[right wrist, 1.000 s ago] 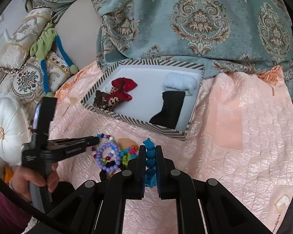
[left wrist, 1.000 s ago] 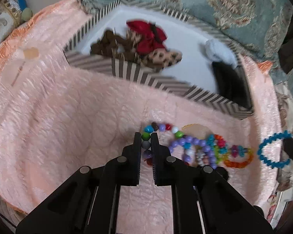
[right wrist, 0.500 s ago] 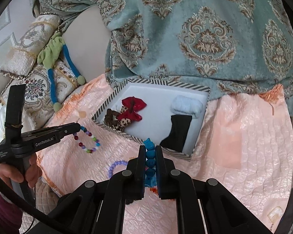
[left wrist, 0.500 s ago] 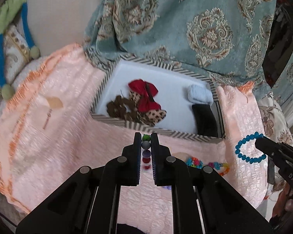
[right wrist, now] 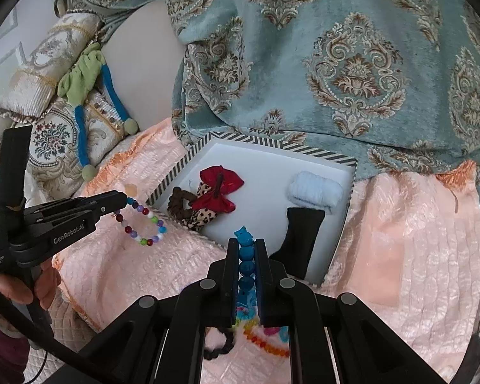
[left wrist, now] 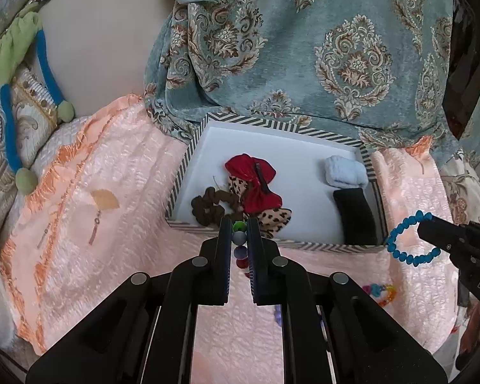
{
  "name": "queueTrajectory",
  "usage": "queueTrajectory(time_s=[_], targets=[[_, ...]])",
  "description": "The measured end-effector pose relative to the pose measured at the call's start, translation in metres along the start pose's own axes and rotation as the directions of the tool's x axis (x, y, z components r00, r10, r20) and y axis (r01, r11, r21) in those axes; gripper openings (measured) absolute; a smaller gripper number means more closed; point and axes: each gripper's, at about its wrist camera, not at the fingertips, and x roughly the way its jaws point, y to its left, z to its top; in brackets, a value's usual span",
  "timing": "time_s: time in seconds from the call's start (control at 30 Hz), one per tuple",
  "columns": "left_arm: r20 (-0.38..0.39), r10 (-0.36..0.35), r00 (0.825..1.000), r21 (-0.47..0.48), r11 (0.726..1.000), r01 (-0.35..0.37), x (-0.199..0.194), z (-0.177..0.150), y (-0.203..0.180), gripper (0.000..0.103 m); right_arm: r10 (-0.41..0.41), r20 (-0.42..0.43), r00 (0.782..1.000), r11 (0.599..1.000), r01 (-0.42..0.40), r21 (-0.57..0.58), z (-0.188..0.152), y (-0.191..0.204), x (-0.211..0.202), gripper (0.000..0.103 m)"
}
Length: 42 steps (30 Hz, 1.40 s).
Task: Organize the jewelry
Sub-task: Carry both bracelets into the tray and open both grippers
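Looking at it big to small: the striped tray (left wrist: 188,160) on the pink bedspread (left wrist: 112,166) holds only hair stuff, I count five pieces: a black band (left wrist: 355,217), a pale blue scrunchie (left wrist: 345,172), a red bow (left wrist: 252,176), a leopard bow (left wrist: 273,219) and a brown scrunchie (left wrist: 208,204). No bracelets in there yet, so I'd say it's early-to-mid. Two are lifted over the near edge: the left gripper (left wrist: 239,240) has its fingers clamped on the multicolor bead bracelet (right wrist: 144,220), and the right gripper (right wrist: 247,256) is pinched onto the blue bead bracelet (left wrist: 406,240). A small pile of leftover bracelets (right wrist: 262,342) waits on the bedspread, too hidden to count.
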Motion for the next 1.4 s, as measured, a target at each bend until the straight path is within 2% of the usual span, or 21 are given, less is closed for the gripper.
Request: queueTrajectory(time_s=[0.37, 0.57, 0.8, 0.93, 1.13, 1.27, 1.33, 1.4], targets=[[-0.025, 0.034, 0.999, 0.006, 0.999, -0.034, 0.04, 0.03, 0.005, 0.008, -0.006, -0.035, 0.999, 1.0, 0.006, -0.012, 0.037, -0.006, 0.046, 0.008], [-0.036, 0.023, 0.999, -0.011, 1.0, -0.024, 0.068, 0.057, 0.001, 0.008, 0.002, -0.064, 0.998, 1.0, -0.002, 0.004, 0.058, -0.012, 0.085, 0.008], [-0.034, 0.006, 0.999, -0.041, 0.999, -0.008, 0.113, 0.096, -0.003, 0.008, 0.047, -0.075, 0.996, 0.997, -0.042, 0.062, 0.084, -0.025, 0.133, 0.008], [-0.042, 0.023, 0.999, -0.068, 0.997, -0.026, 0.147, 0.116, 0.003, 0.008, 0.058, -0.078, 0.995, 0.994, -0.05, 0.097, 0.097, -0.037, 0.163, 0.008], [-0.11, 0.089, 0.99, -0.123, 0.987, -0.103, 0.197, 0.116, 0.028, 0.008, -0.018, -0.118, 0.993, 0.985, 0.038, 0.169, 0.099, -0.071, 0.204, 0.008], [-0.144, 0.124, 0.982, -0.13, 0.981, -0.143, 0.213, 0.106, 0.042, 0.008, -0.059, -0.102, 0.993, 0.986, 0.074, 0.149, 0.098, -0.076, 0.208, 0.008], [-0.159, 0.13, 0.979, -0.138, 0.979, -0.152, 0.217, 0.101, 0.045, 0.01, -0.09, -0.099, 0.991, 0.986, 0.103, 0.128, 0.098, -0.074, 0.21, 0.014], [-0.169, 0.116, 0.979, -0.143, 0.98, -0.141, 0.217, 0.098, 0.047, 0.021, -0.093, -0.104, 0.99, 0.986, 0.105, 0.125, 0.095, -0.074, 0.21, 0.023]])
